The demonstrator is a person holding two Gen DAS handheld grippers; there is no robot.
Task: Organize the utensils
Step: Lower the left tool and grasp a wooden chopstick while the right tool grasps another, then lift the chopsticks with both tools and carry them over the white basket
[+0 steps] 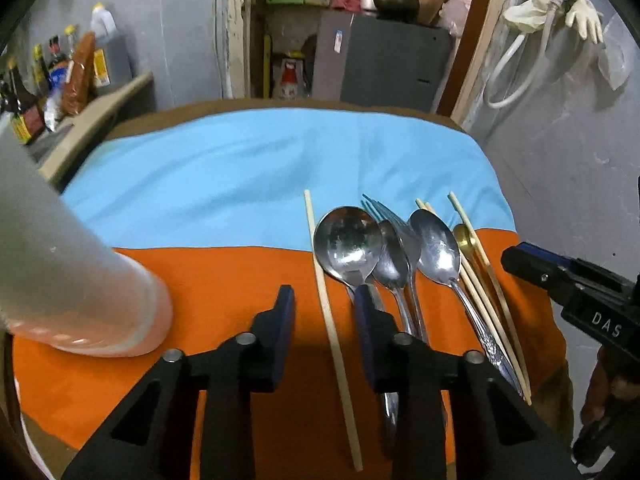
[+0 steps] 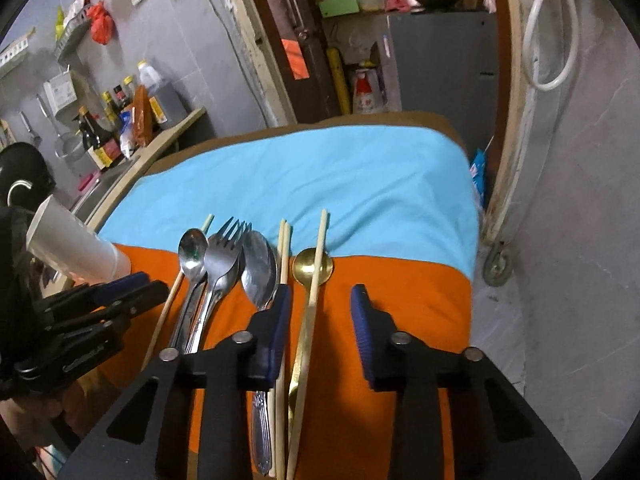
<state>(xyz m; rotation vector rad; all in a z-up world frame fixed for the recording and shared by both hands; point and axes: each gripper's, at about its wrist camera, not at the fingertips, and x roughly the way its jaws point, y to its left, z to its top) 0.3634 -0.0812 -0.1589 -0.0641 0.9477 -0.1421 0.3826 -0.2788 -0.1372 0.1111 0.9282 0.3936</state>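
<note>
While both tools hang over the orange cloth, I read the row from the cup, my landmark, which stands at the far left of the surface on that cloth. Right of the cup my left gripper has its jaws spread, holding nothing; a lone chopstick lies between them, and the right jaw sits over the handle of the big spoon. Further right of the cup, touching side by side, come a smaller spoon, the fork and a third spoon. Beyond those lie a pair of chopsticks, then the gold spoon with another chopstick resting across its bowl. My right gripper, farthest from the cup, also has its jaws spread and grips nothing; the gold spoon's handle and that chopstick run between them, while the left jaw is over the third spoon's neck. All utensils point their heads away from me, reaching the edge of the blue cloth, which covers the surface behind the cup.
</note>
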